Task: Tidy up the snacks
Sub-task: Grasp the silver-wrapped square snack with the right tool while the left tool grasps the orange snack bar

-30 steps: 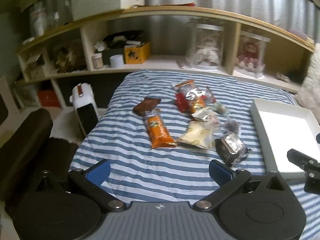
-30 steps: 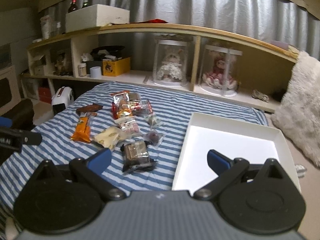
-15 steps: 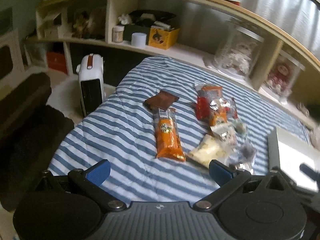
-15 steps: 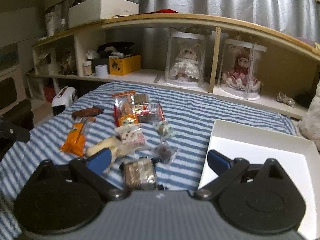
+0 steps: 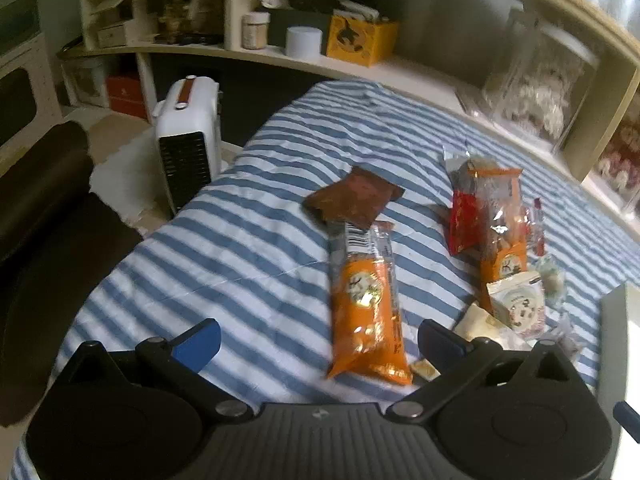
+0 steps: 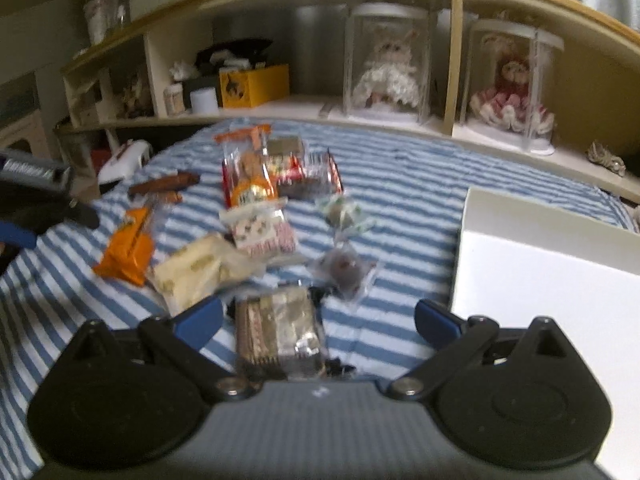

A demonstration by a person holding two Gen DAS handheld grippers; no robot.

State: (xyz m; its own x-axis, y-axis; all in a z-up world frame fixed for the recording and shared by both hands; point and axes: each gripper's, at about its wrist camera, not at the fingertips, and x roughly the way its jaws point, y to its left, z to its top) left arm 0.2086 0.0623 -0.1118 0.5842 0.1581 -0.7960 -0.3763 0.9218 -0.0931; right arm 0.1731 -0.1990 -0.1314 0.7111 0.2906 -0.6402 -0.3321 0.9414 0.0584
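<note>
Several snack packets lie on a blue-and-white striped bedspread [image 5: 248,248]. My left gripper [image 5: 318,342] is open, just short of a long orange packet [image 5: 366,304], with a brown packet [image 5: 352,198] beyond it. A red and orange pile [image 5: 488,216] and a pale round-print packet [image 5: 516,308] lie to the right. My right gripper [image 6: 318,320] is open over a dark foil-wrapped packet [image 6: 278,332] that sits between its fingers. Ahead are a yellowish packet [image 6: 196,272], a small dark sweet [image 6: 344,268] and the orange packet [image 6: 128,246]. A white tray [image 6: 540,280] lies on the right.
A white heater [image 5: 186,140] stands on the floor left of the bed beside a dark chair [image 5: 36,208]. Behind the bed a curved shelf [image 6: 400,120] holds a yellow box [image 6: 254,84] and two dolls in clear cases [image 6: 390,64].
Both grippers have moved forward and down toward the snacks. The orange packet now lies close before the left fingers, and the dark foil packet has come between the right fingers.
</note>
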